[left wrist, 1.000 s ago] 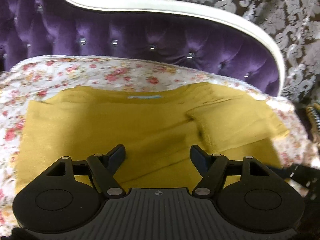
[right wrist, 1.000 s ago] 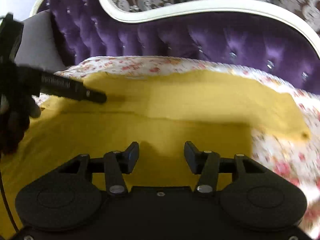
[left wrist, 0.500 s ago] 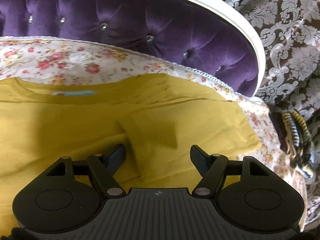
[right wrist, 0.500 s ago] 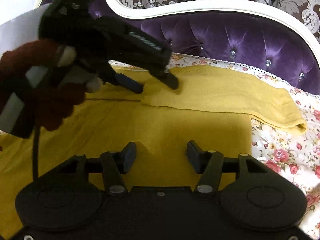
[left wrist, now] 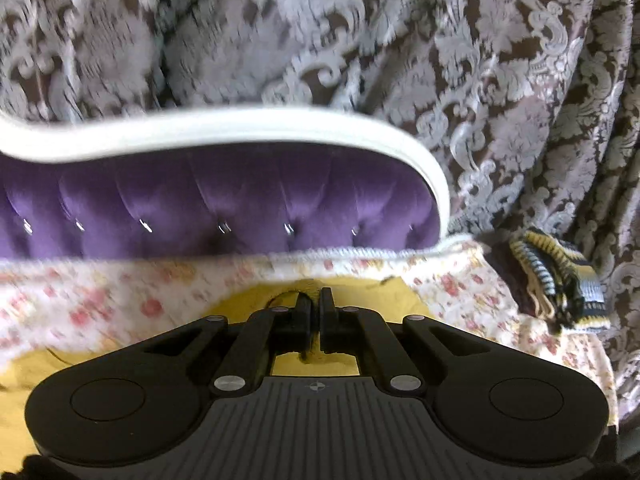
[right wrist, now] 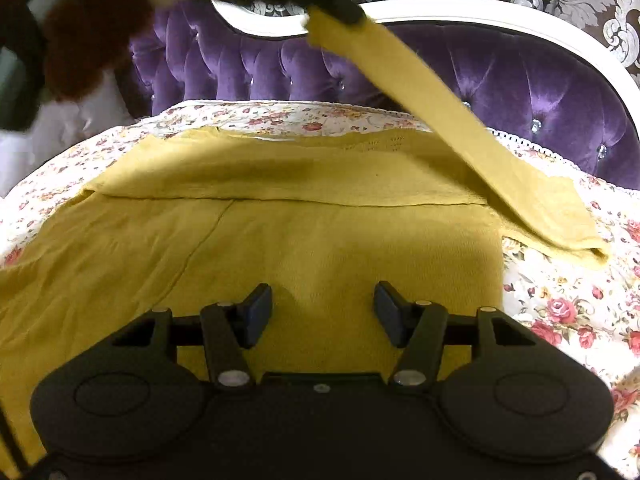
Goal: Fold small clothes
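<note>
A purple buttoned sofa [right wrist: 500,76] with a white frame fills the back of both views, patterned curtains [left wrist: 500,60] hanging behind it, and a flowered sheet [right wrist: 560,300] covers the seat. Spread flat over that sheet lies the mustard sweater [right wrist: 300,248], its body running from nine o'clock to three o'clock in the right wrist view, with one fold already laid along the far edge. From the sweater's three o'clock side a sleeve [right wrist: 420,92] rises in a taut diagonal band toward twelve o'clock, where the left gripper [right wrist: 340,10] has it pinched at the end; in the left wrist view the same gripper [left wrist: 314,304] shows its two arms pressed together with yellow cloth beneath and behind them, though the blur there makes the exact hold hard to read. The right gripper [right wrist: 322,308] hovers low over the sweater's near half, jaws spread wide and holding nothing. A small striped knit [left wrist: 560,272] lies off the sheet at three o'clock in the left wrist view. The sweater looks light, soft and limp, likely to sag and crease wherever it is unsupported, so it is best taken at edges and corners: the cuff for the sleeve, then the hem or side seam for the body, with the free gripper pressing the cloth down while the sleeve is laid across.
</note>
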Available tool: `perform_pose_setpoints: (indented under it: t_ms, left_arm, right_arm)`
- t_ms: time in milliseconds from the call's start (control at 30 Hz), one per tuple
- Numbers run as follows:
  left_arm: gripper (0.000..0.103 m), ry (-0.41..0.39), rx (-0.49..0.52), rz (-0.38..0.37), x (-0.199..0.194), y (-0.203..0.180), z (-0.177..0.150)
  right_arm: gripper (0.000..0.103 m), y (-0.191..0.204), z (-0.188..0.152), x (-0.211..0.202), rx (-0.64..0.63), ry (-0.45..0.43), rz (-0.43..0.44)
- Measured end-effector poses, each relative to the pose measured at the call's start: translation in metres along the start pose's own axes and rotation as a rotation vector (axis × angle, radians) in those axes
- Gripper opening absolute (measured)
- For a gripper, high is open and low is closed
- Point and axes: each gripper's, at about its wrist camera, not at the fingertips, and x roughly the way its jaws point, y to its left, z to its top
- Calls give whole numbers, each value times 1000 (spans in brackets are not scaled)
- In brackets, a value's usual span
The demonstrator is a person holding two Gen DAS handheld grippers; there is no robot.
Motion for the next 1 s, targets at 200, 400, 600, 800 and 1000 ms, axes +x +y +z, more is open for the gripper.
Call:
perform_pose_setpoints:
  t_ms: [200, 400, 600, 800, 1000]
  left_arm:
    - [3, -13, -15, 20, -25, 22, 15]
    - [3, -19, -53, 88, -60, 67, 10]
    - [3, 32, -108, 160, -77, 117, -21]
    - [3, 112, -181, 194, -68, 151, -62]
    - [3, 161, -235, 203, -61, 175, -93]
  right_arm:
    - [62, -4, 17, -3, 53, 2, 38]
    - [62, -8, 28, -2, 65, -3, 39]
    - [62, -23, 31, -2, 117, 15, 27]
    - [62, -39, 38, -6, 131, 13, -19]
    - [62, -62, 51, -6, 139, -15, -78]
